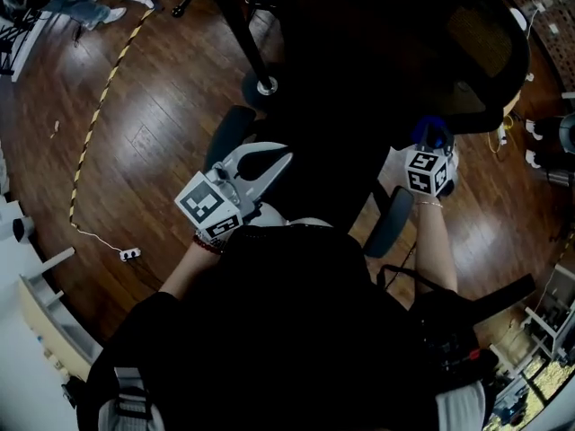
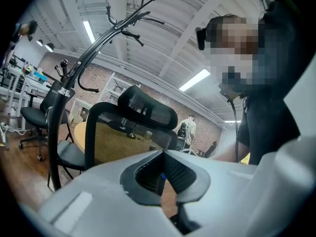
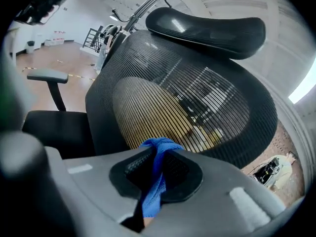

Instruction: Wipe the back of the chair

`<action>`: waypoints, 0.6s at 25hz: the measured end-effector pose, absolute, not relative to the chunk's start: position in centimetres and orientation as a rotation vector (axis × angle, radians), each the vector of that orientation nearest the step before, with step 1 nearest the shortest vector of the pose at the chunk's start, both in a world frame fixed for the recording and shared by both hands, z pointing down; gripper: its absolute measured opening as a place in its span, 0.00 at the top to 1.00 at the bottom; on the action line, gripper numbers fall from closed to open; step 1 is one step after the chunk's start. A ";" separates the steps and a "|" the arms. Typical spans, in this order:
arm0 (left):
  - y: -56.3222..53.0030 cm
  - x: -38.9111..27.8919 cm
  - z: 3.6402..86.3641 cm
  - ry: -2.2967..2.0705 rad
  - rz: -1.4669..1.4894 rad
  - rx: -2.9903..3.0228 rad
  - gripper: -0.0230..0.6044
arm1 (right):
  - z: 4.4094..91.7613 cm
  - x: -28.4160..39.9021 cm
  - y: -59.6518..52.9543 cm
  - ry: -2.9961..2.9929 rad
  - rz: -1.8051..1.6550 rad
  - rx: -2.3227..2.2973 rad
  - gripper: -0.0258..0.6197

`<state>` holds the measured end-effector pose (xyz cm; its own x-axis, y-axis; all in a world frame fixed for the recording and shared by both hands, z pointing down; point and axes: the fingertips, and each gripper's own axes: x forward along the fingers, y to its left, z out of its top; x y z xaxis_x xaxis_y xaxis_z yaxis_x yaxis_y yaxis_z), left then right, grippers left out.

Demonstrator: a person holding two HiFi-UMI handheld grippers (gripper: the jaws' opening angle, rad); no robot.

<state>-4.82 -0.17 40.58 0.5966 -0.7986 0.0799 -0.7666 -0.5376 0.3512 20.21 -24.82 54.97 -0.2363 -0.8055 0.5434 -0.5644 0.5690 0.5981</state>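
I logged two grippers: right gripper (image 3: 158, 157) clamped on one blue cloth (image 3: 152, 196), left gripper (image 2: 163, 172) clenched, empty. One mesh-backed chair (image 3: 197, 98) stood close ahead of both.

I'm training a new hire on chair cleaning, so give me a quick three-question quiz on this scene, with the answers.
1. True or false: the right gripper is shut on a blue cloth.
2. What does the left gripper hold? A) nothing, its jaws are together; B) a sponge; C) a spray bottle.
3. Fill in: in the right gripper view, above the chair's mesh back sits a black ____.
Key: 1 true; 2 A; 3 headrest.
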 end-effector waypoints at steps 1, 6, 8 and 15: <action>-0.2 -5.7 40.8 -1.273 -0.135 2.469 0.96 | 55.2 19.2 -25.2 -1.926 -0.353 1.097 0.92; 0.6 -10.5 41.0 -1.315 -0.172 2.410 0.96 | 54.7 15.0 -25.4 -1.911 -0.367 1.096 0.92; 0.9 -12.6 41.5 -1.329 -0.165 2.395 0.96 | 54.8 12.9 -25.4 -1.921 -0.373 1.111 0.92; 0.0 -16.0 43.5 -1.269 -0.125 2.400 0.96 | 55.6 5.9 -24.7 -1.955 -0.463 1.013 0.92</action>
